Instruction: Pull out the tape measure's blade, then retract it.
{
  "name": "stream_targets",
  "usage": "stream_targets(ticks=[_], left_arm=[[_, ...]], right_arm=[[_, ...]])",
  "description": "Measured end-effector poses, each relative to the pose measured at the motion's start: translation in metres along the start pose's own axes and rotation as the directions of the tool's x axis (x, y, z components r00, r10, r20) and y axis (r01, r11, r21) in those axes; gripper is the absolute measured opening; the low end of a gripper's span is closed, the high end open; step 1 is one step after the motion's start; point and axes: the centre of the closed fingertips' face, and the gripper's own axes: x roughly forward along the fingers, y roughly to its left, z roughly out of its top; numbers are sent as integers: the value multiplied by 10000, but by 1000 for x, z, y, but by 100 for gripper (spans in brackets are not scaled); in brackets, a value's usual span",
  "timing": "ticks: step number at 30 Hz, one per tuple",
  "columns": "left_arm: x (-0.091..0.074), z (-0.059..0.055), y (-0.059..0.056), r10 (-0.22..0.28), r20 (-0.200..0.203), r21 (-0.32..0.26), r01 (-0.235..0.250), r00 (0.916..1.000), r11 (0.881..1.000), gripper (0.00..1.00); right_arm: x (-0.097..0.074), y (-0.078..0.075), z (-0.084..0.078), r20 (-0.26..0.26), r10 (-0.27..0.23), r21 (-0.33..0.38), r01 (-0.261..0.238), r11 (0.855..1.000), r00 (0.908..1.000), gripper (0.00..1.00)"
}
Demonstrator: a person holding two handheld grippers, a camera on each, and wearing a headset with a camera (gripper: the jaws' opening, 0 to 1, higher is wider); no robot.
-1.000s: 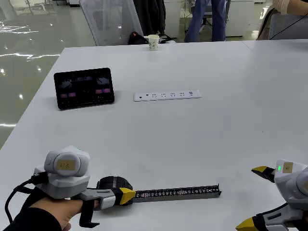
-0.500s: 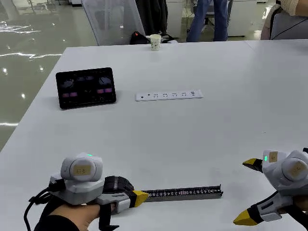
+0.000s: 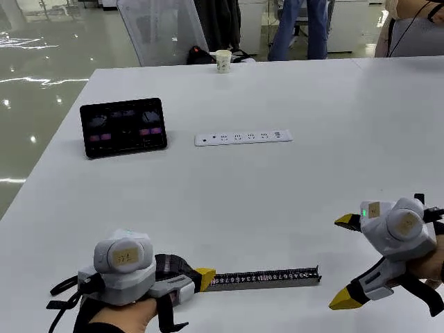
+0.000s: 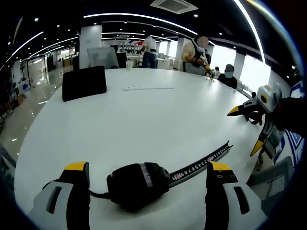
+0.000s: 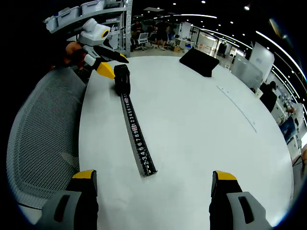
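Note:
The black tape measure case [image 3: 173, 266] lies on the white table [image 3: 277, 194] near the front left. Its blade [image 3: 263, 278] stretches right, flat on the table, to the end hook [image 3: 318, 275]. My left gripper [image 3: 198, 276] is open with the case [image 4: 139, 184] between its jaws, touching neither. My right gripper [image 3: 345, 260] hangs open just right of the blade's end, holding nothing. In the right gripper view the blade [image 5: 136, 136] runs from between my own open jaws [image 5: 153, 179] up to the case [image 5: 122, 79] and the left gripper [image 5: 98, 48].
A dark tablet [image 3: 123, 127] stands propped at the back left. A white power strip [image 3: 243, 137] lies mid-table, and a paper cup [image 3: 222, 61] sits at the far edge. People stand beyond the table. The right gripper [image 4: 254, 127] shows in the left gripper view.
My left gripper has slid a little right along the case. My right gripper has moved left and up, closer to the blade's end. The blade has stayed at the same length.

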Motion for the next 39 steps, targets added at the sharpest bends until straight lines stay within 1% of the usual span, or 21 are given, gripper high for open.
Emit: stream_targets(ticks=[3,4,8,11,13,15,17,18,19,20,21,22,23,24,26,27,29,31,35,37,39], left_arm=[[1,3,-4,16,284,22,-17,9996,10000,99],[1,4,-4,94,410,31,-96,9991,9999,99],[2,5,-4,335,769,-73,-330,9965,9994,99],[2,7,-3,571,1275,155,-596,9902,9981,99],[3,5,-1,807,1357,154,-835,9875,9964,99],[5,3,1,894,1446,48,-910,9854,9958,99],[6,0,1,990,1498,69,-1011,9838,9948,99],[7,-3,0,1028,1533,196,-1071,9828,9941,99],[7,-5,-1,970,1598,493,-1060,9824,9931,99],[7,-4,-1,946,1767,780,-1097,9797,9909,98],[8,-6,1,1010,1728,743,-1152,9798,9906,98],[9,-6,3,1031,1703,677,-1161,9800,9909,99],[10,-7,5,1054,1630,468,-1144,9810,9923,99],[11,-7,6,996,1671,273,-1056,9809,9940,99],[13,-11,9,1018,1601,301,-1080,9818,9937,99],[14,-13,10,1027,1532,255,-1078,9828,9938,99],[14,-13,11,1044,1549,72,-1068,9824,9943,99],[13,-10,11,1024,1681,49,-1047,9804,9945,99],[13,-11,8,930,1689,86,-958,9812,9954,99],[13,-10,7,869,1817,148,-910,9795,9957,99],[13,-8,6,821,1915,196,-874,9781,9960,99]], right_arm=[[5,3,2,-182,273,-228,-277,9994,9995,99],[7,5,2,-346,360,-398,-374,9985,9988,99],[15,6,1,-638,564,-660,-606,9960,9964,99],[21,5,-3,-740,665,-726,-718,9948,9950,99],[26,3,-8,-830,784,-584,-834,9948,9935,99],[30,2,-10,-942,865,-514,-916,9945,9918,99],[32,3,-10,-1011,904,-534,-961,9939,9908,99],[33,4,-11,-1141,932,-657,-1011,9927,9891,99],[35,4,-11,-1198,937,-742,-1031,9919,9884,99],[36,5,-11,-1188,964,-739,-1056,9917,9882,99],[37,6,-9,-1179,1029,-739,-1121,9910,9877,98],[37,6,-10,-1222,1072,-758,-1169,9902,9867,96],[38,6,-10,-1242,1101,-870,-1214,9888,9861,93],[39,6,-10,-1260,1092,-976,-1219,9877,9860,91],[40,5,-11,-1299,1105,-938,-1232,9879,9853,92],[41,4,-11,-1289,1109,-1005,-1243,9872,9854,90],[40,2,-12,-1336,1056,-1386,-1241,9825,9854,82],[41,1,-14,-1396,1088,-1415,-1286,9816,9842,77],[42,1,-17,-1566,1185,-1478,-1419,9788,9805,67],[42,4,-17,-1599,1345,-1434,-1579,9770,9779,62],[43,5,-17,-1627,1395,-1571,-1652,9737,9768,55]])
